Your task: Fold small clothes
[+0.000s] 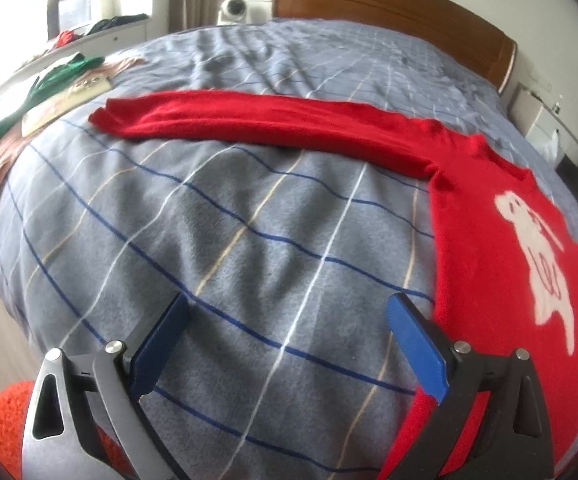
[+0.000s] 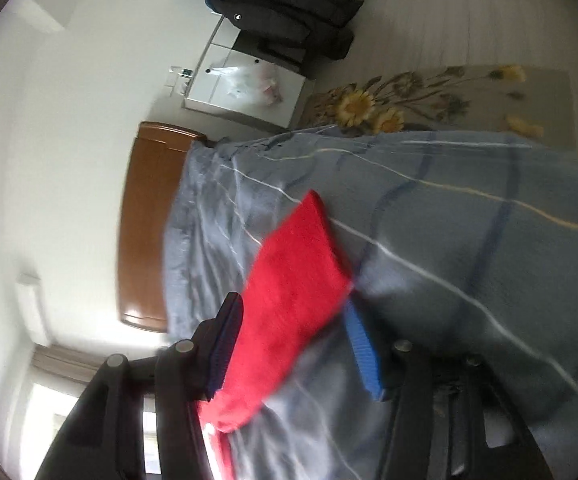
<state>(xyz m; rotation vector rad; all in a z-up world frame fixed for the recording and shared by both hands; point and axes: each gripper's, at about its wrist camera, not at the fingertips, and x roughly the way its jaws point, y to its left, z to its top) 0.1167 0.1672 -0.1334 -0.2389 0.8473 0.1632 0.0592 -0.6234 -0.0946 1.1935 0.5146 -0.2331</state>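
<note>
Left wrist view: left claw released, empty, above bed; red sweater flat just right of it, sleeve stretched ahead, unfolded. Right claw half-spread around other sleeve; grasp unclear. Folding barely begun.

We see a bright red knitted sweater with a white animal figure on its front lying flat on the bed, face up. Its one long sleeve stretches straight out sideways; the other sleeve appears lifted, blurred.
</note>
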